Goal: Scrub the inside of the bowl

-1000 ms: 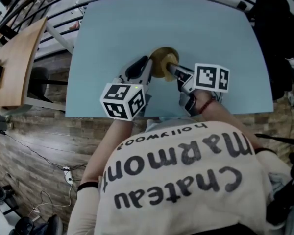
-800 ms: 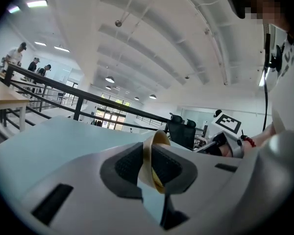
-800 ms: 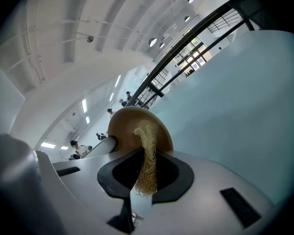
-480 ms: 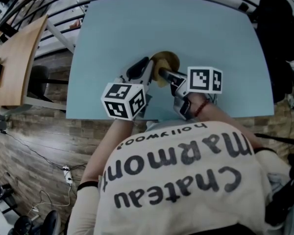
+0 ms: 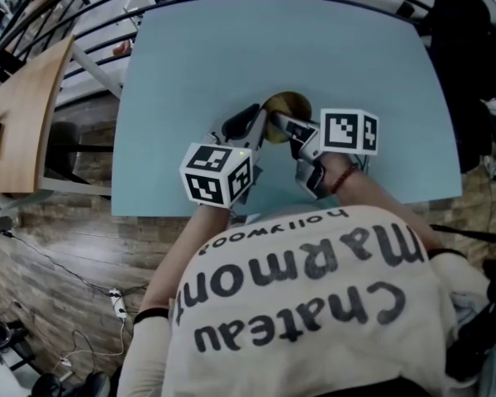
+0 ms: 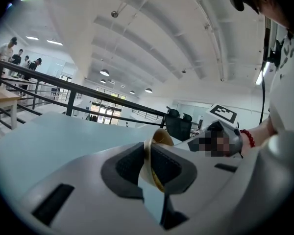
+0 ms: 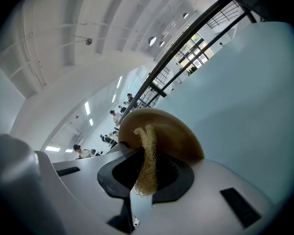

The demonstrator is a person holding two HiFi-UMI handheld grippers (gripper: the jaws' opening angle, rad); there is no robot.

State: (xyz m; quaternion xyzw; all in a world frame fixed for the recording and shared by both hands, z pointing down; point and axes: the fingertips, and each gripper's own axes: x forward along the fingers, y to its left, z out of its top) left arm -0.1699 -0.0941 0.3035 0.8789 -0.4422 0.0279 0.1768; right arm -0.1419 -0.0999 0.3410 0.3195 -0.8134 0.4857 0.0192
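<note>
The left gripper (image 6: 148, 153) has its jaws nearly together on the thin rim of the bowl (image 6: 159, 137). The dark, fine-ribbed pads press on the wall from both sides, and the jaws have just been closing further on it. The bowl's wall is thin and smooth, pale outside and yellow-tan inside, and it curves up and away ahead of the jaw tips.

The right gripper (image 7: 143, 155) has its jaws closed on a scrubber (image 7: 148, 163), a flat strip of coarse, straw-coloured fibre. The strip stands on edge between the pads. Its frayed lower end hangs behind the tips and its upper end reaches forward to the bowl. From this gripper the bowl is a smooth brown dome just ahead of the tips.

Both grippers meet at the bowl over a matte, pale blue table (image 5: 231, 48).
</note>
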